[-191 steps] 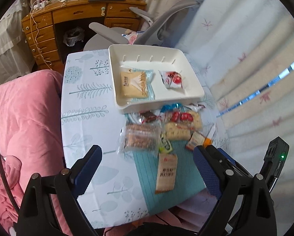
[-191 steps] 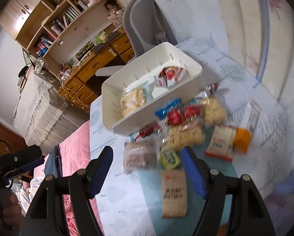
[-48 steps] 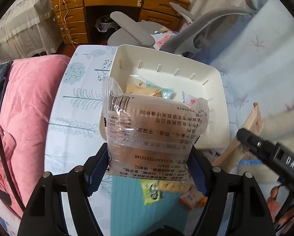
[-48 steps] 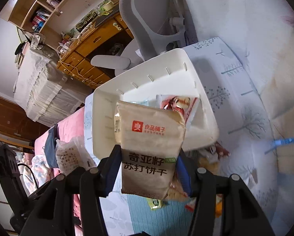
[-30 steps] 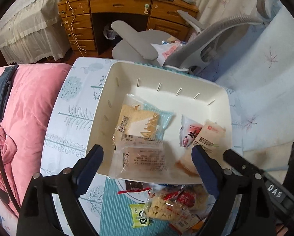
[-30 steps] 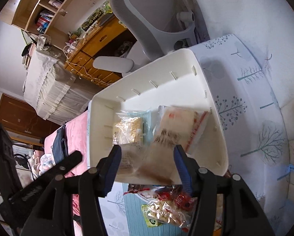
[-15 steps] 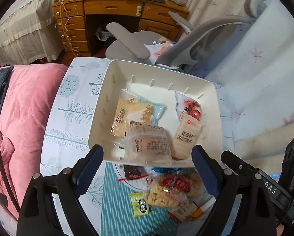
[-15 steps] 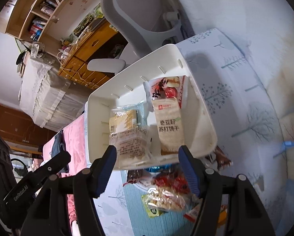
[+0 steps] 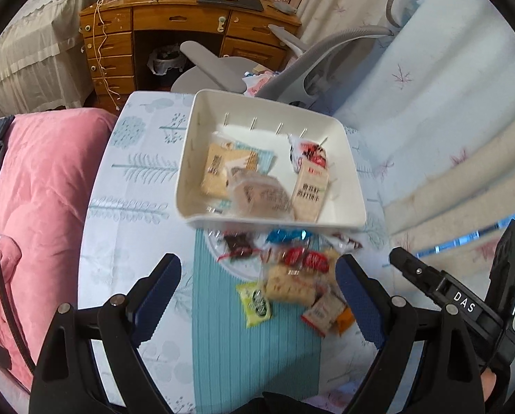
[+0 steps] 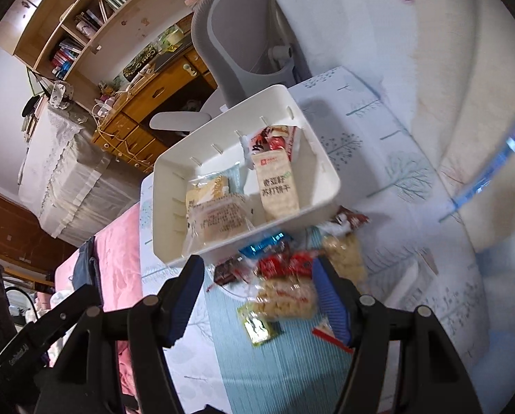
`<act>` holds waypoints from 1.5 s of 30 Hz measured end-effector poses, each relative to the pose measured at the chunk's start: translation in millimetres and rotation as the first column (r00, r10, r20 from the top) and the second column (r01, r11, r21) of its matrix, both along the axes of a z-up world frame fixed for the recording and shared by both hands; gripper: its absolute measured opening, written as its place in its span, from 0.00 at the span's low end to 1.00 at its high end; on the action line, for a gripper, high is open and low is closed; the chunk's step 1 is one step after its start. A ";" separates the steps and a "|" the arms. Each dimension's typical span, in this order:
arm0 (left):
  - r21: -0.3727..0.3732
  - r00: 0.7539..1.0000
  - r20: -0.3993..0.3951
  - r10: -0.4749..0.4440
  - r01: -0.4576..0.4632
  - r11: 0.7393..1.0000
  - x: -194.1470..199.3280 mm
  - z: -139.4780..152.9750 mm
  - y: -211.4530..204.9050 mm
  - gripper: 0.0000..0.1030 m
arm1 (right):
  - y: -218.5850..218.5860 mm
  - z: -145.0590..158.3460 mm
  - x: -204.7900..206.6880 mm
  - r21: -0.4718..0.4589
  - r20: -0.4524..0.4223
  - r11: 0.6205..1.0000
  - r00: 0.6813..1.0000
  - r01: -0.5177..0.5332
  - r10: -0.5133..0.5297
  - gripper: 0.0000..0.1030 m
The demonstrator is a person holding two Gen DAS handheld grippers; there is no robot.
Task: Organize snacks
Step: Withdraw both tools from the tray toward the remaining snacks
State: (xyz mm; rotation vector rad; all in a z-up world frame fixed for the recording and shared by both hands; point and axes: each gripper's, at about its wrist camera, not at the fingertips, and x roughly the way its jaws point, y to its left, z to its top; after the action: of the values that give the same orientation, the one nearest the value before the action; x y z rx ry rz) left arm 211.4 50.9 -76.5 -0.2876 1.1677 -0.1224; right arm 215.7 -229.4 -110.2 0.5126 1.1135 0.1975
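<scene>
A white bin [image 9: 188, 158] [image 10: 326, 169] stands on the table and holds several snack packs: a clear-wrapped cake [image 9: 260, 196] [image 10: 219, 220], a beige cracker pack [image 9: 309, 191] [image 10: 278, 186], a yellow biscuit pack [image 9: 219, 169] and a red-white pack [image 9: 307, 153]. Loose snacks lie in front of the bin on a teal mat [image 9: 257, 352]: a red-labelled rice cracker pack [image 9: 297, 272] [image 10: 285, 293], a green packet [image 9: 255, 305] [image 10: 257, 326], and a blue candy [image 9: 285, 236]. My left gripper [image 9: 257, 296] and right gripper [image 10: 257, 286] are both open and empty above the loose snacks.
A pink blanket [image 9: 40, 186] lies left of the table. A grey office chair [image 9: 291, 65] and a wooden desk [image 9: 174, 24] stand behind it. A light curtain [image 9: 447, 103] hangs at the right. The right gripper's body [image 9: 464, 307] shows in the left wrist view.
Both grippers dropped their packs into the bin, opened, and have since pulled back and down towards the loose snacks on the mat.
</scene>
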 end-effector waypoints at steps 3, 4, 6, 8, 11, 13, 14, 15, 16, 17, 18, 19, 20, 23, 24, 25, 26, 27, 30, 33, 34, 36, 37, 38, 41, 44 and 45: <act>-0.006 1.000 -0.014 -0.002 0.002 1.000 -19.0 -4.2 11.0 0.88 | -1.8 -0.8 -22.2 -0.012 0.003 1.000 1.000 0.029 -0.029 0.64; -0.008 1.000 -0.018 -0.005 0.005 1.000 -24.8 -5.5 13.8 0.88 | -2.4 -1.0 -28.0 -0.012 0.002 0.999 0.999 0.040 -0.040 0.64; -0.015 1.000 -0.020 -0.019 0.018 1.000 -37.7 -8.1 18.4 0.88 | -4.4 -4.6 -43.1 -0.018 -0.006 0.998 0.998 0.062 -0.062 0.64; -0.020 0.999 -0.021 -0.030 0.030 0.999 -47.9 -10.2 21.5 0.88 | -5.7 -8.6 -56.4 -0.022 -0.015 0.996 0.997 0.081 -0.081 0.64; -0.021 0.998 -0.028 -0.052 0.051 0.998 -62.2 -14.1 22.7 0.88 | -8.0 -15.3 -76.8 -0.034 -0.026 0.994 0.994 0.106 -0.107 0.64; -0.023 0.998 -0.033 -0.062 0.061 0.998 -69.7 -16.5 22.5 0.88 | -9.6 -20.2 -89.4 -0.048 -0.032 0.992 0.992 0.118 -0.120 0.64; -0.024 0.997 -0.036 -0.067 0.067 0.998 -73.4 -17.8 21.9 0.88 | -9.9 -22.0 -94.2 -0.055 -0.033 0.991 0.992 0.122 -0.124 0.64; -0.023 0.997 -0.040 -0.073 0.072 0.997 -77.5 -19.8 21.2 0.88 | -11.3 -24.2 -100.3 -0.063 -0.035 0.990 0.991 0.127 -0.130 0.64; -0.023 0.996 -0.042 -0.079 0.078 0.997 -81.4 -21.7 20.1 0.88 | -12.3 -26.9 -105.8 -0.070 -0.038 0.989 0.990 0.132 -0.135 0.64; -0.024 0.996 -0.042 -0.083 0.082 0.996 -83.9 -22.1 18.5 0.88 | -13.7 -29.7 -112.1 -0.079 -0.043 0.987 0.989 0.138 -0.141 0.64; -0.022 0.995 -0.044 -0.091 0.090 0.996 -87.4 -24.0 16.3 0.88 | -15.2 -32.7 -117.3 -0.084 -0.046 0.986 0.988 0.142 -0.146 0.64; -0.020 0.994 -0.044 -0.096 0.095 0.995 -88.6 -25.0 14.1 0.88 | -16.8 -35.0 -121.9 -0.088 -0.045 0.985 0.988 0.145 -0.150 0.64; -0.015 0.994 -0.041 -0.105 0.104 0.994 -90.3 -26.5 11.2 0.88 | -17.8 -36.7 -125.1 -0.091 -0.042 0.985 0.987 0.148 -0.152 0.64; 0.023 0.990 -0.024 -0.141 0.141 0.990 -94.9 -28.7 0.4 0.88 | -22.2 -45.2 -136.0 -0.120 -0.031 0.981 0.987 0.150 -0.155 0.64; 0.042 0.987 -0.016 -0.158 0.158 0.987 -96.5 -29.0 -4.4 0.88 | -23.8 -48.1 -138.4 -0.124 -0.027 0.981 0.988 0.148 -0.152 0.64; 0.055 0.984 -0.008 -0.175 0.175 0.983 -97.3 -29.3 -9.0 0.88 | -25.0 -50.8 -139.9 -0.127 -0.025 0.981 0.988 0.146 -0.150 0.64; 0.065 0.981 -0.002 -0.193 0.193 0.979 -98.0 -29.8 -13.5 0.88 | -27.0 -54.0 -141.6 -0.127 -0.027 0.981 0.989 0.143 -0.148 0.64; 0.079 0.976 0.001 -0.217 0.217 0.973 -98.9 -31.8 -20.3 0.88 | -30.0 -57.7 -142.8 -0.122 -0.032 0.982 0.989 0.141 -0.146 0.64; 0.092 0.968 -0.008 -0.251 0.250 0.964 -98.0 -38.3 -34.0 0.88 | -37.8 -67.4 -145.1 -0.122 -0.045 0.984 0.989 0.132 -0.138 0.64; 0.102 0.957 -0.024 -0.289 0.290 0.952 -95.3 -46.4 -51.0 0.88 | -44.8 -76.5 -142.4 -0.129 -0.051 0.986 0.992 0.105 -0.112 0.64; 0.108 0.953 -0.025 -0.302 0.303 0.947 -93.8 -49.0 -57.5 0.88 | -47.3 -78.8 -141.0 -0.126 -0.053 0.987 0.993 0.099 -0.107 0.64; 0.124 0.945 -0.024 -0.325 0.326 0.937 -91.3 -54.0 -70.1 0.88 | -54.4 -84.4 -137.5 -0.104 -0.060 0.991 0.994 0.089 -0.095 0.64; 0.128 0.944 -0.026 -0.330 0.330 0.935 -89.1 -56.2 -73.9 0.88 | -58.1 -86.6 -135.6 -0.095 -0.062 0.992 0.994 0.084 -0.091 0.64; 0.131 0.943 -0.031 -0.331 0.332 0.934 -85.9 -60.1 -80.7 0.88 | -62.6 -89.5 -132.8 -0.089 -0.066 0.993 0.994 0.078 -0.084 0.64; 0.124 0.936 -0.043 -0.349 0.352 0.928 -79.3 -68.9 -98.0 0.88 | -75.2 -96.9 -123.8 -0.077 -0.088 0.995 0.994 0.062 -0.069 0.64; 0.151 0.929 -0.054 -0.366 0.370 0.917 -74.4 -78.4 -115.5 0.88 | -90.1 -105.4 -114.2 -0.042 -0.112 0.998 0.992 0.049 -0.053 0.64; 0.160 0.925 -0.059 -0.375 0.379 0.911 -72.3 -82.6 -121.8 0.88 | -94.2 -107.8 -111.0 -0.030 -0.119 0.999 0.992 0.045 -0.048 0.64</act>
State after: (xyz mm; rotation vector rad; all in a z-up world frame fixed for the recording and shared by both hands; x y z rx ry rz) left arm 139.1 -70.9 -159.0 0.0909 1.2424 -0.3579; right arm 104.7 -323.6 -217.9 0.5317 1.2185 0.1117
